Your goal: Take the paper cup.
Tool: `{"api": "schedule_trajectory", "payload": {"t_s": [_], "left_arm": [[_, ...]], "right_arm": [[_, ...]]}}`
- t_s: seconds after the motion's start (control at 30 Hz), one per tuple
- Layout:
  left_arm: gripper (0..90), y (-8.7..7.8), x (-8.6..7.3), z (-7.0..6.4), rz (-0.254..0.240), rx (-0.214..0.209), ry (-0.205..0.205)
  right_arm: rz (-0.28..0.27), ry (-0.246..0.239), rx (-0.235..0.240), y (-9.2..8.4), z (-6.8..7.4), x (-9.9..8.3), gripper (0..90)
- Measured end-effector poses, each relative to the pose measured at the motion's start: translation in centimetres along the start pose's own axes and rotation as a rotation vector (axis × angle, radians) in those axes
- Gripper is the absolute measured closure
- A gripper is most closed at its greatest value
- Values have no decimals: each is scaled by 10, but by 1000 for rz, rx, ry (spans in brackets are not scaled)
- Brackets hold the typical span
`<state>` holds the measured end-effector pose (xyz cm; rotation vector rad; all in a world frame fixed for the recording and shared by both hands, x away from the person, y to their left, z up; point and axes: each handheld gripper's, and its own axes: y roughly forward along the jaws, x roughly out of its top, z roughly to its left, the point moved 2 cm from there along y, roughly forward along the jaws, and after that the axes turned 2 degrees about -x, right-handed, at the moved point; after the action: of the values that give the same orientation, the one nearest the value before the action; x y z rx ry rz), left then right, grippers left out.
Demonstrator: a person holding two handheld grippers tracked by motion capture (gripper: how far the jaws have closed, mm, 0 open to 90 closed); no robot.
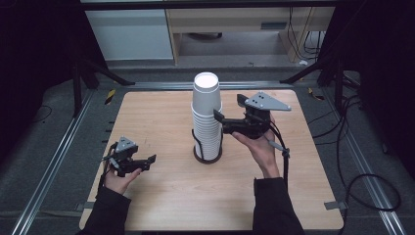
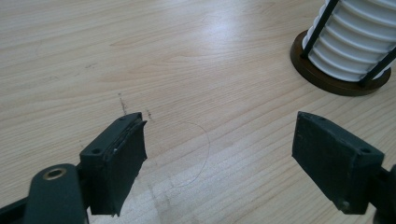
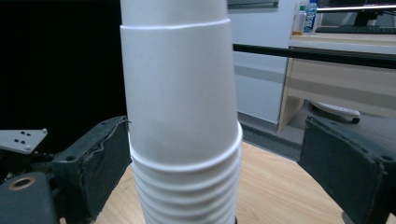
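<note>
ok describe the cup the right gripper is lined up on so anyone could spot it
On the wooden table, a stack of white paper cups stands in a dark wire holder. The right gripper brackets the stack. It's the top cup, sitting higher and looser than the packed rims below.

left claw (image 2: 219,161): jaws wide apart over bare desk (image 2: 140,51) | cup stack (image 2: 355,42) in holder, upper right

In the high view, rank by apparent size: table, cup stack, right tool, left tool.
1. Table, by far the largest.
2. Cup stack.
3. Right tool, open beside the stack.
4. Left tool, open; it may look smaller through its angle, so ranks 3 and 4 are unsure.
</note>
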<state>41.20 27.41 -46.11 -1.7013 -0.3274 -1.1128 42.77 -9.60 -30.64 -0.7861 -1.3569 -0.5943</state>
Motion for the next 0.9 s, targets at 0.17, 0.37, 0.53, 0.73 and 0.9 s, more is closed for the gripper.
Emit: {"api": "schedule_trajectory", "payload": {"t_s": [0.17,0.37,0.53,0.73,0.9], "left_arm": [[170,1,0,0,2,-3,2],[170,1,0,0,4,-1,1],[170,1,0,-1,5,-8,3],[170,2,0,-2,6,-10,3],[170,2,0,-1,7,-11,3]], "right_arm": [[10,-19,8,12,6,4,79],[21,-27,18,27,11,5,76],[33,-30,19,39,14,3,74],[39,-34,17,50,16,1,71],[30,-39,16,57,19,2,73]]}}
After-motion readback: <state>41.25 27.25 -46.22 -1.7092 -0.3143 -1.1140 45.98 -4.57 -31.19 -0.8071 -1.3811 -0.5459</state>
